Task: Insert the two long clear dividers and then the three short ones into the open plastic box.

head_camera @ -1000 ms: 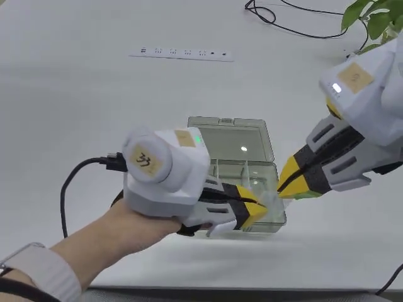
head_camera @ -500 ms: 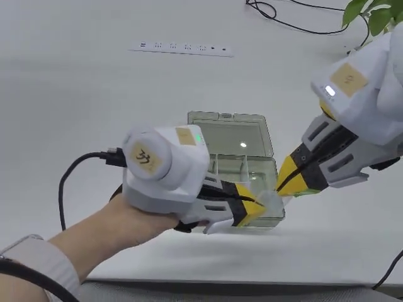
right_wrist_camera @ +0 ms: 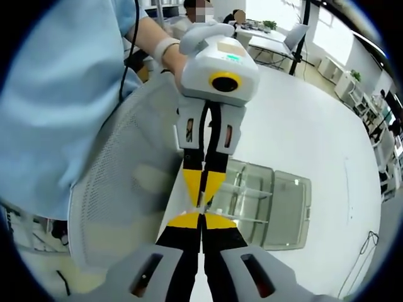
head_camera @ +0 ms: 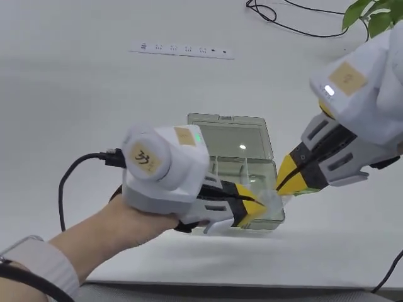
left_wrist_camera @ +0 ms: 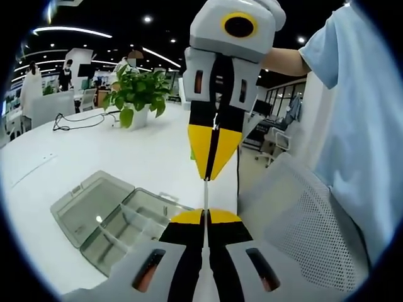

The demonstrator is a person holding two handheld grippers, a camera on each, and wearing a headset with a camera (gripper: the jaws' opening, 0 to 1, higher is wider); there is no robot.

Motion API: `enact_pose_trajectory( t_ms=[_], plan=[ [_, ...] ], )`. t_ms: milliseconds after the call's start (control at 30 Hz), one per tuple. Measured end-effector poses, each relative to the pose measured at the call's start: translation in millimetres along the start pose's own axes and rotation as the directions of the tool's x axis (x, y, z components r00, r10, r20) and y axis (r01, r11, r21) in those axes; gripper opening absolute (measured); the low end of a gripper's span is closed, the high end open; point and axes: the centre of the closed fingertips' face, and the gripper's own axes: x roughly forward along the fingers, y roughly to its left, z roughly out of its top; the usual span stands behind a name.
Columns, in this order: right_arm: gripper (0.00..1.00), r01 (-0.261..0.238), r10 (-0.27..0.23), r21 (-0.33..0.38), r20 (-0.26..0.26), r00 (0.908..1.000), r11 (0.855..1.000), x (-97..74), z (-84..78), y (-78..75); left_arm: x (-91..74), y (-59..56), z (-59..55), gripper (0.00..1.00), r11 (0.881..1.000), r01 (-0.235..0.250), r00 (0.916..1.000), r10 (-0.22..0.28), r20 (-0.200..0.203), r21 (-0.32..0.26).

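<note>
Pinching divider [head_camera: 272, 200] over box [head_camera: 230, 135], left gripper [head_camera: 255, 206], right gripper [head_camera: 281, 185], power strip [head_camera: 181, 51] beyond

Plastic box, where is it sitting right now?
In the head view the open plastic box sits mid-table, just beyond the left gripper and right gripper, which pinch a clear divider between them.

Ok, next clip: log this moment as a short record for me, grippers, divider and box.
left gripper: shut on clear divider
right gripper: shut on the same divider, tips facing the left gripper's
clear divider: held between both, at the box's near right corner
plastic box: open, lid flat behind, dividers standing inside
table: white, power strip far side
</note>
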Motion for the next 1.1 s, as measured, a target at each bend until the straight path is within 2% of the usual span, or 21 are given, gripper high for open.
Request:
enact_pose_trajectory(
  t_ms=[133, 267, 333, 467, 633, 1100],
  plan=[
    [0.02, -0.007, 0.007, -0.026, -0.006, 1.0000, 1.000, 0.6, 0.1, 1.2, 0.5, -0.3, -0.7, 0.00, 1.000, 0.002, 1.0000, -0.002, -0.006, 0.013],
    [0.03, -0.006, 0.006, -0.011, 0.008, 0.9999, 1.000, 0.0, 2.9, -0.8, 0.1, 0.0, 0.8, 0.00, 1.000, 0.003, 1.0000, -0.003, -0.001, 0.016],
    [0.05, -0.020, 0.020, -0.011, 0.006, 0.9998, 1.000, 0.2, 2.9, 1.2, 0.2, 0.2, 1.5, 0.00, 1.000, 0.003, 1.0000, -0.003, 0.001, 0.019],
    [0.04, -0.011, 0.011, -0.021, -0.001, 0.9999, 1.000, 1.2, 2.6, -0.2, 0.6, -0.2, 3.0, 0.00, 1.000, 0.006, 1.0000, -0.006, 0.005, 0.022],
    [0.03, -0.024, 0.024, -0.009, -0.005, 0.9997, 1.000, 2.5, 1.8, 2.2, 1.4, -1.3, 1.8, 0.00, 1.000, 0.008, 1.0000, -0.008, 0.002, 0.024],
    [0.02, -0.013, 0.013, 0.023, -0.008, 0.9999, 1.000, 3.1, 2.8, 1.2, 1.0, 2.2, 0.7, 0.00, 0.999, -0.017, 0.9998, 0.017, 0.005, 0.027]
  ],
)
